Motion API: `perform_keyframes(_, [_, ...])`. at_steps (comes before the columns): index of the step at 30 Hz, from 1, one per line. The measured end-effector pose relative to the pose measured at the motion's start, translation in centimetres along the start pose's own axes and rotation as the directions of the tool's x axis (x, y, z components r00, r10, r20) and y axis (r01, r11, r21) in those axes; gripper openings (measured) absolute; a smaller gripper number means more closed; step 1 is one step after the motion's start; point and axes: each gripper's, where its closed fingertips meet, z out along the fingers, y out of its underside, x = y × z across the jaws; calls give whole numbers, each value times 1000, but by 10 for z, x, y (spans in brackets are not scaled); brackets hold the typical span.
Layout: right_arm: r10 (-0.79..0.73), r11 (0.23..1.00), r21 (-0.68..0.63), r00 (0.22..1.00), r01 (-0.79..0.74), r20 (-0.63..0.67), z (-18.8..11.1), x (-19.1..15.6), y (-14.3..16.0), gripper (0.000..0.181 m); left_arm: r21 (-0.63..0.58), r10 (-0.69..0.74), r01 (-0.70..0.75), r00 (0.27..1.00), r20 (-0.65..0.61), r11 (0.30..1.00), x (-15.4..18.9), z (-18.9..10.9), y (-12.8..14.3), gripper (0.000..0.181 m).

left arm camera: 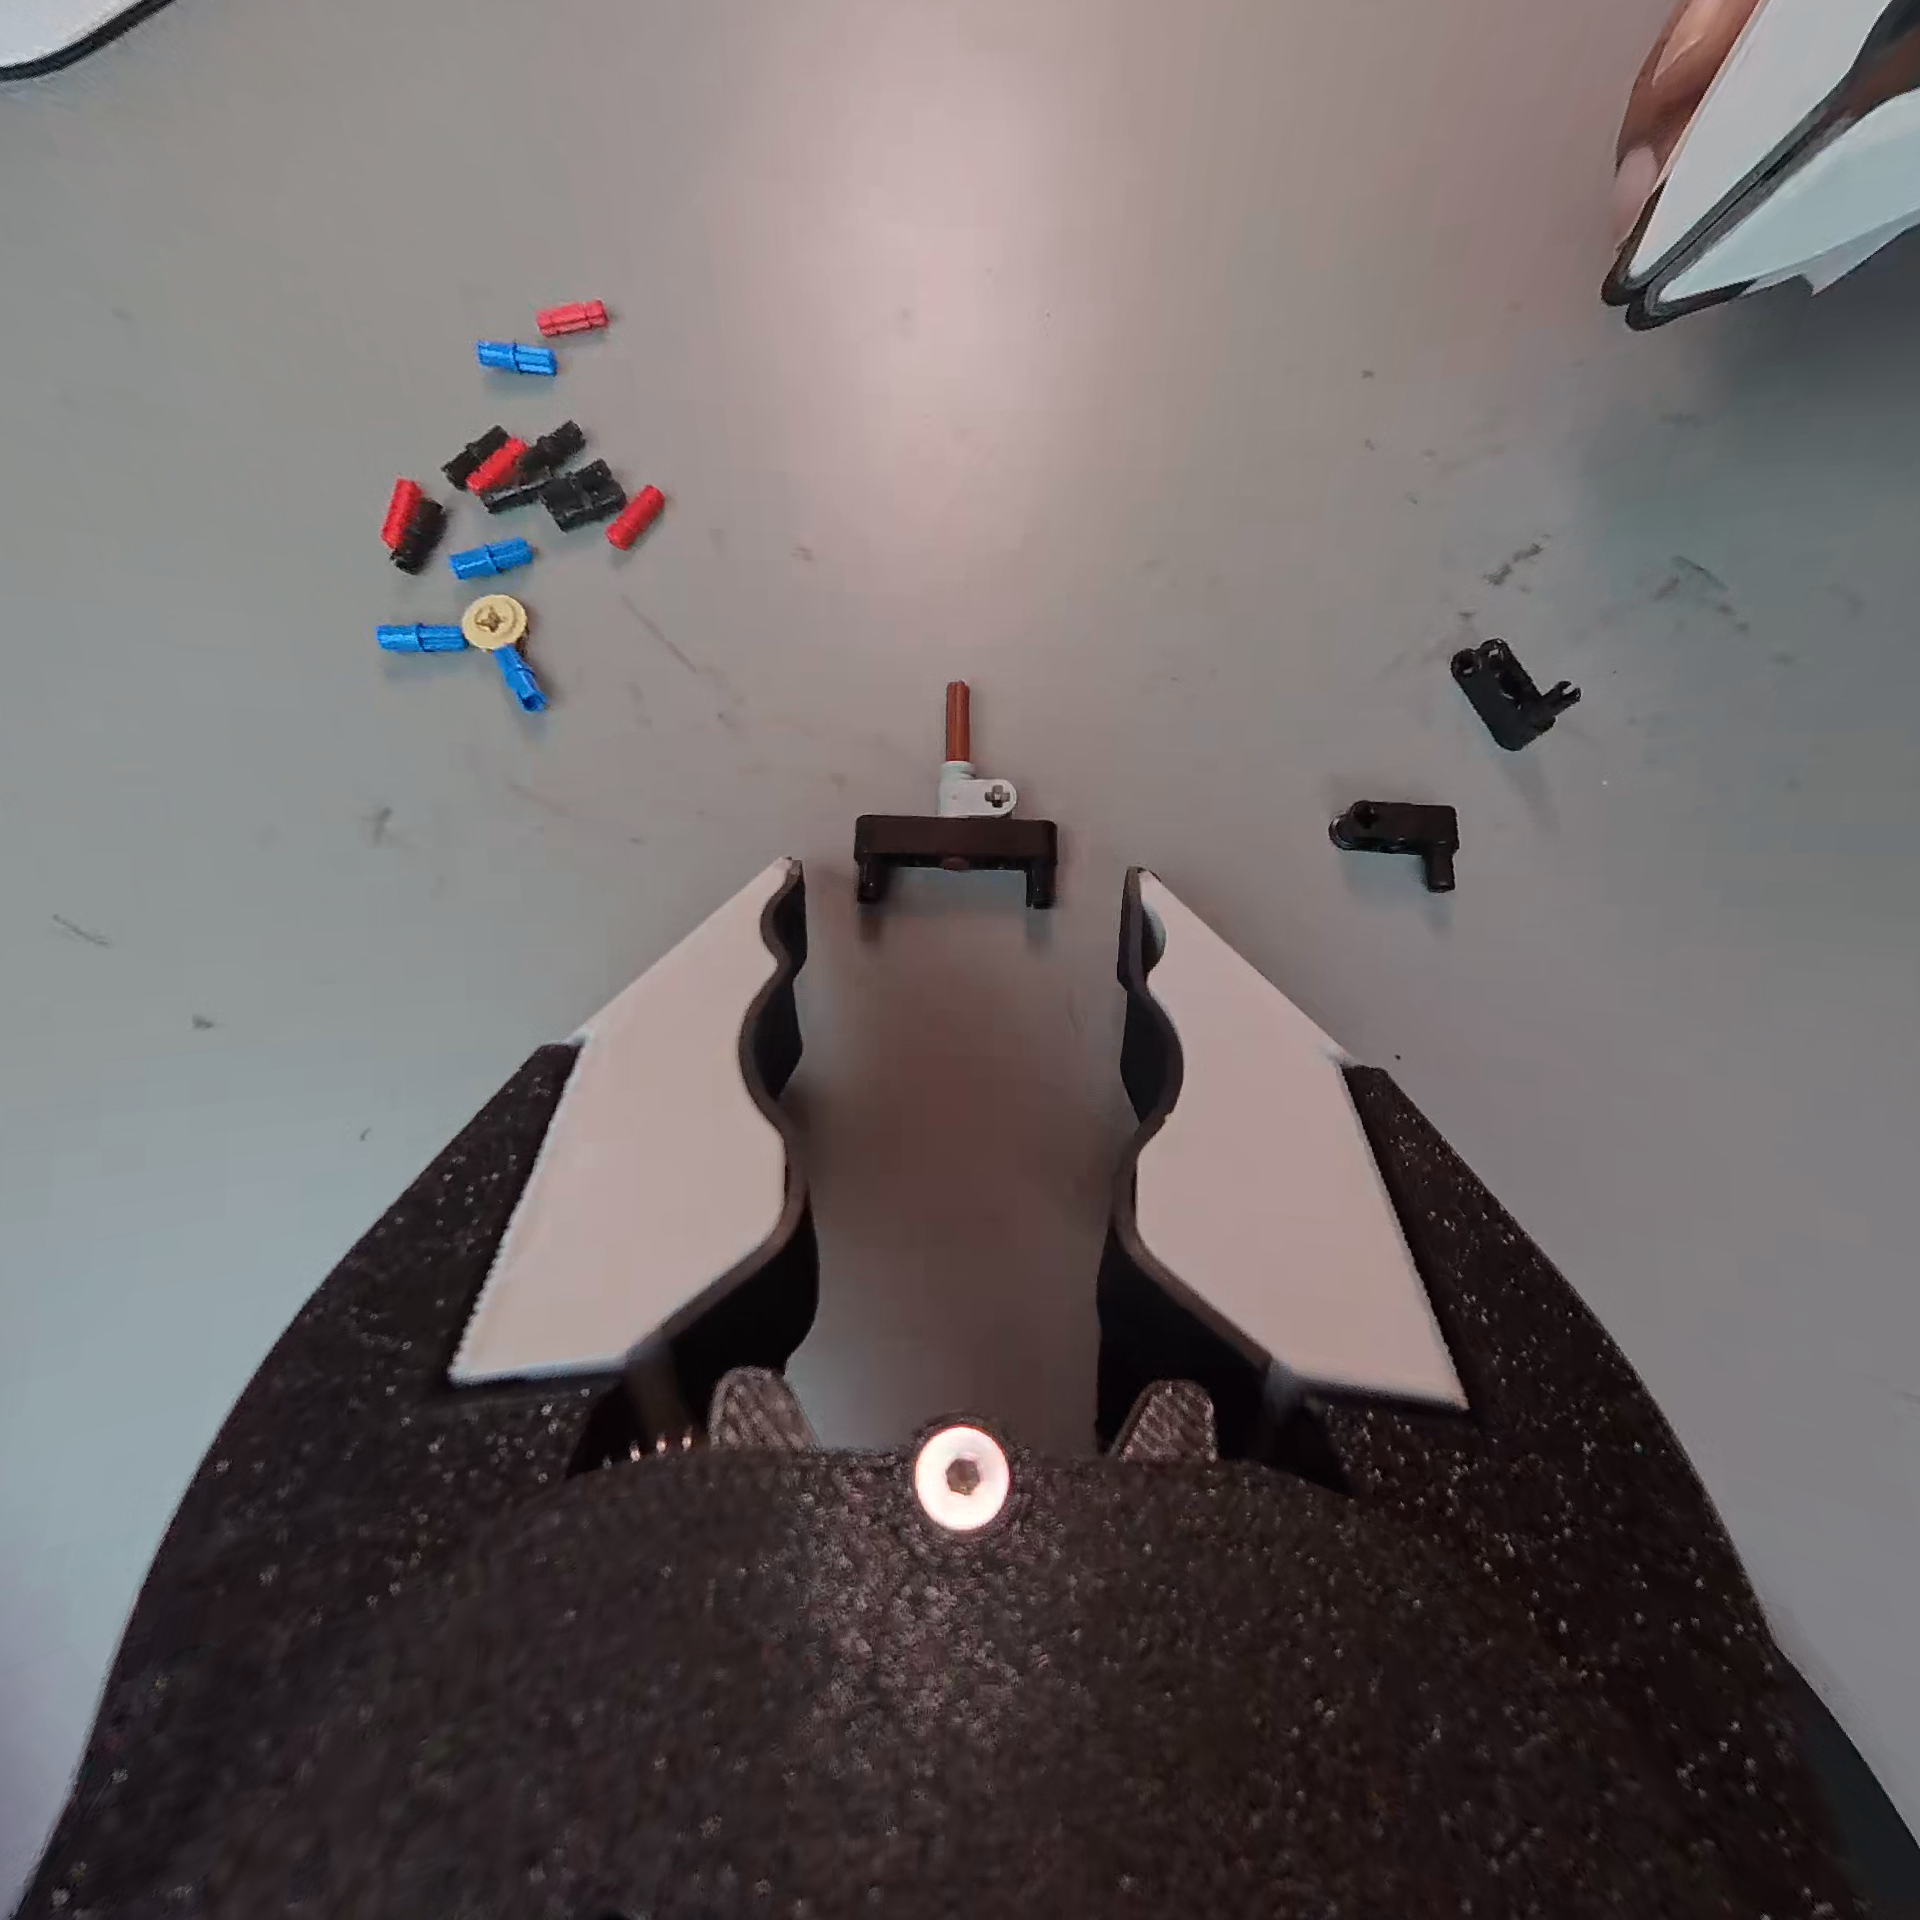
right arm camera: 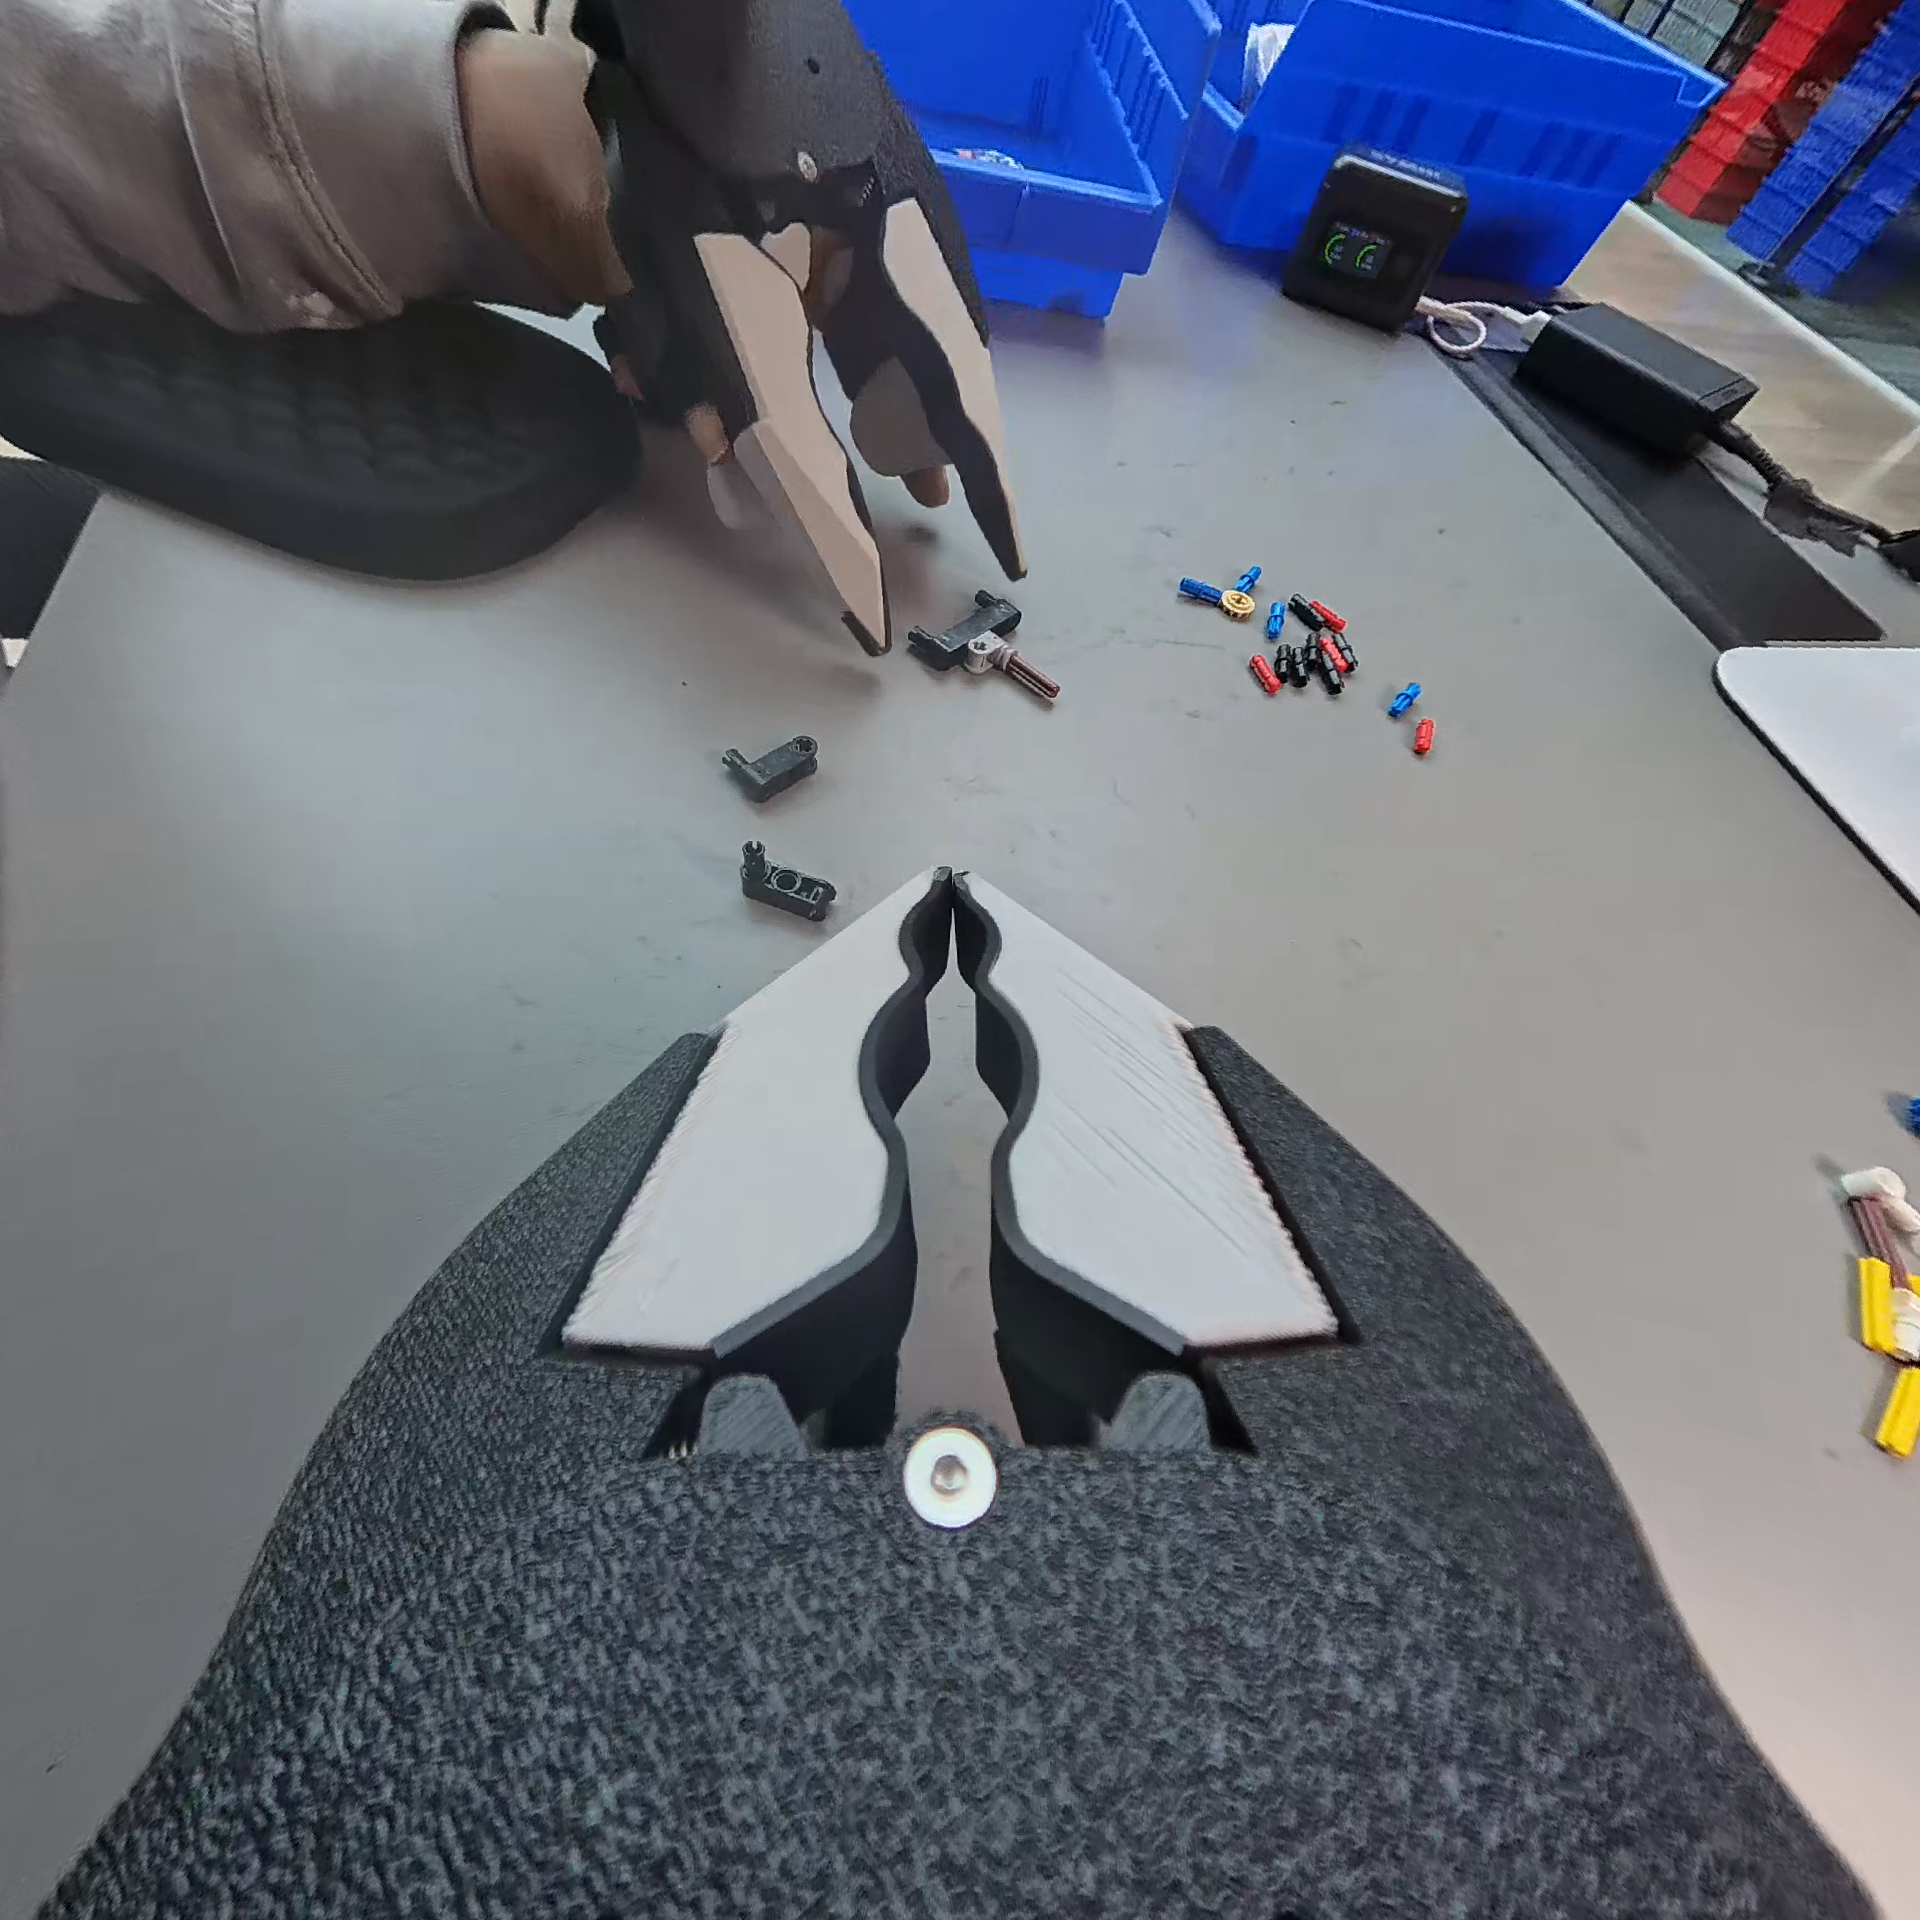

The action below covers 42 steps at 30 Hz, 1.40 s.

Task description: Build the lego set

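A small assembly [left arm camera: 956, 831] lies on the grey table: a black U-shaped piece with a grey connector and a brown axle. It also shows in the right wrist view [right arm camera: 982, 649]. My left gripper [left arm camera: 961, 883] is open and empty, its tips just short of the assembly on either side. In the right wrist view the left gripper [right arm camera: 940, 603] stands over it. Two black angled connectors [left arm camera: 1397, 831] [left arm camera: 1512, 691] lie to the right, also in the right wrist view [right arm camera: 771, 767] [right arm camera: 787, 886]. My right gripper [right arm camera: 951, 881] is shut and empty, just right of the nearer connector.
A scatter of red, blue and black pins with a tan gear [left arm camera: 499, 509] [right arm camera: 1304, 649] lies on the table. Blue bins [right arm camera: 1049, 156], a small black device [right arm camera: 1371, 234], a power brick [right arm camera: 1636, 379], a white tray edge [right arm camera: 1829, 748], yellow pieces [right arm camera: 1891, 1340] and a black pad [right arm camera: 312, 436] surround the work area.
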Motion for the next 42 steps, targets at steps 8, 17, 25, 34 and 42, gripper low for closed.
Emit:
perform_keyframes(8, [-3,1000,12,1000,3,-11,-1,2,-1,0,-6,78,-78,996,46,997,1,7,-5,39])
perform_keyframes(17, [236,955,165,969,-245,76,-6,9,-28,24,351,441,-431,896,57,831,72,-10,-74,40])
perform_keyframes(25, [175,961,184,969,-206,174,-7,-15,-36,10,418,563,-528,825,46,739,114,-4,-89,41])
perform_keyframes(34, [101,968,211,981,-135,165,-12,-19,-37,7,441,534,-475,845,-12,762,120,-8,-87,40])
perform_keyframes(42, [-4,913,405,994,-42,111,-35,-20,-72,6,329,-36,364,717,-696,871,123,-36,-114,44])
